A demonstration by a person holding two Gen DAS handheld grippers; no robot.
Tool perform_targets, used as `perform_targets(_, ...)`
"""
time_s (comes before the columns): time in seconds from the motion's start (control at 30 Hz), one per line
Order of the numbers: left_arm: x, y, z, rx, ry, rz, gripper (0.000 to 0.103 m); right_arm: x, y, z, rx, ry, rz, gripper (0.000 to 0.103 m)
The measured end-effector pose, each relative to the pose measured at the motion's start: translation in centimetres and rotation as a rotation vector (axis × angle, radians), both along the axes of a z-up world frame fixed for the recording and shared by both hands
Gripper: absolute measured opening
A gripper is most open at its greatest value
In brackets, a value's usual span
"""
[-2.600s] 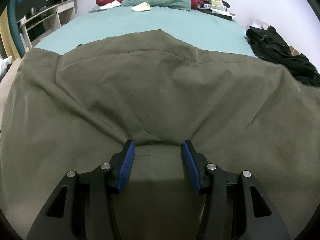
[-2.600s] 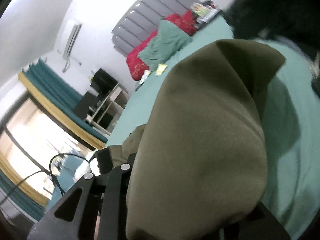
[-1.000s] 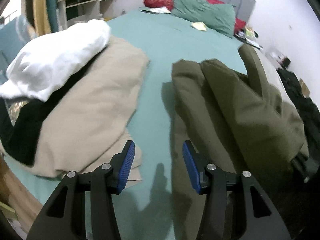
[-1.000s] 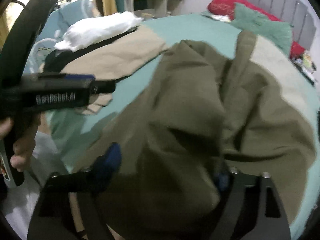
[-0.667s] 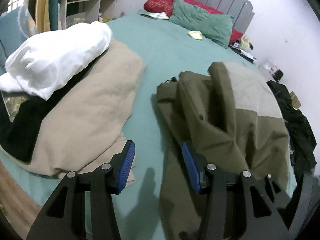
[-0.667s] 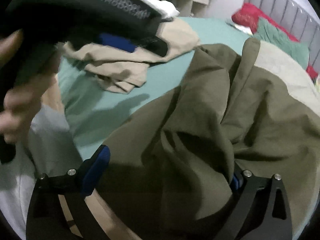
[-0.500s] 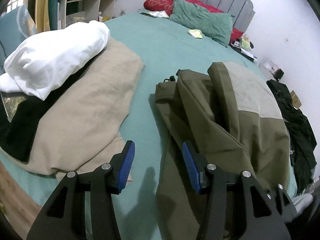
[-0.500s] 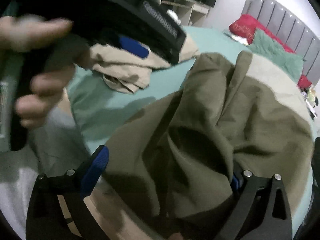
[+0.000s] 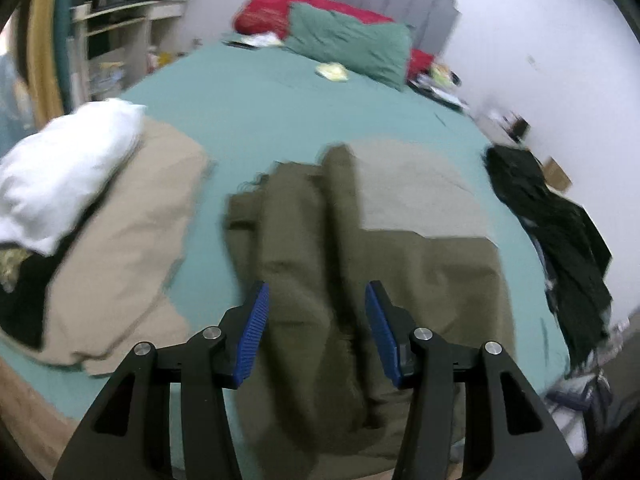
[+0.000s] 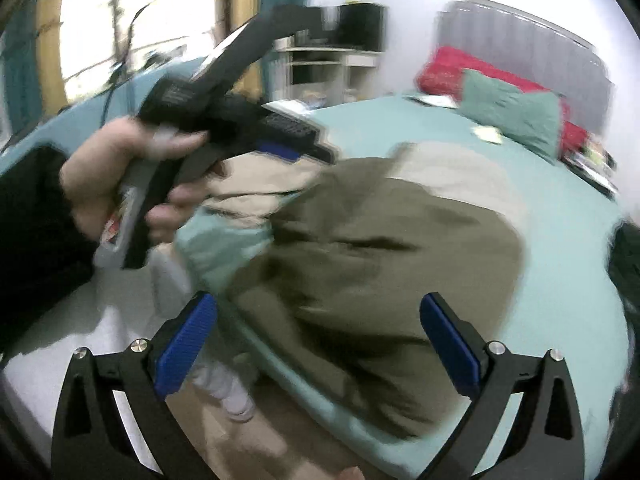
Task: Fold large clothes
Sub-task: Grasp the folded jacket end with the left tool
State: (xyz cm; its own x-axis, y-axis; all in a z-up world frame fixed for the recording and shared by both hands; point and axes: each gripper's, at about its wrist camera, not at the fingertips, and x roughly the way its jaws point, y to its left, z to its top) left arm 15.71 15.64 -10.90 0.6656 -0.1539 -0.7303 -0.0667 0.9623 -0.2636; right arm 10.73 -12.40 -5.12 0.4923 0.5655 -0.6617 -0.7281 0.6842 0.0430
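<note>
**Olive garment lay folded on the bed, both grippers clear of it**

The bed (image 9: 248, 120), covered in a teal sheet, filled most of both views. Near its foot lay the olive-green garment (image 9: 320, 248), doubled over on itself so that a paler lining panel showed at its far side. To the left of it sat a pile of folded clothes (image 9: 120, 240), beige with a white piece on top; a dark heap (image 9: 556, 232) hung off the right edge. A green pillow (image 9: 348, 44) and a red one rested at the headboard.

The left gripper (image 9: 316, 336) hovered above the garment, jaws apart with nothing pinched between them. In the right wrist view a hand (image 10: 120, 184) gripped its handle. The right gripper (image 10: 318, 340) stood above the bed's corner, jaws spread wide and empty.
</note>
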Motion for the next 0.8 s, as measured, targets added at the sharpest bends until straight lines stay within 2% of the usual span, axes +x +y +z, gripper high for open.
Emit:
perform_targets(0.1, 1.4, -2.7, -1.7, 0.007, 0.05, -0.058, 0.059, 2.9, -3.7, -0.6, 0.003, 0.03, -0.142, 0.101)
perform_targets(0.27, 2.9, -4.8, -4.8, 0.084, 0.108, -0.126, 0.059, 7.4, -8.2, -2.9, 0.043, 0.135, -0.313, 0.101)
perform_targets(0.3, 3.0, -4.9, -5.4, 0.083, 0.113, -0.149, 0.056, 8.2, -8.8, -3.6, 0.062, 0.165, -0.341, 0.101)
perform_targets(0.33, 3.2, -5.0, -6.0, 0.069, 0.118, -0.174, 0.042, 8.7, -9.0, -4.0, 0.071, 0.182, -0.353, 0.101)
perform_targets(0.37, 3.3, -5.0, -6.3, 0.069, 0.124, -0.184, 0.009, 9.1, -9.1, -4.5, 0.073, 0.199, -0.366, 0.101)
perform_targets(0.4, 3.2, -5.1, -6.1, 0.079, 0.117, -0.192, 0.007, 9.6, -9.2, -4.7, 0.071, 0.21, -0.375, 0.101)
perform_targets(0.47, 2.4, -4.6, -4.8, 0.074, 0.063, -0.193, 0.005, 10.6, -8.9, -5.2, 0.075, 0.221, -0.379, 0.101)
perform_targets(0.57, 0.7, -2.7, -2.3, 0.038, -0.005, -0.14, 0.003, 12.0, -8.4, -5.0, 0.082, 0.216, -0.369, 0.101)
perform_targets(0.63, -0.4, -1.5, -1.0, 0.053, -0.032, -0.108, 0.003, 13.0, -7.7, -4.7, 0.088, 0.206, -0.361, 0.101)
perform_targets(0.7, -1.3, -0.6, -0.8, 0.068, -0.023, -0.092, 0.003, 14.4, -6.9, -4.9, 0.092, 0.218, -0.344, 0.101)
perform_targets(0.8, -2.5, 1.2, -2.1, 0.099, 0.021, -0.054, 0.003, 16.2, -5.1, -6.7, 0.082, 0.29, -0.315, 0.101)
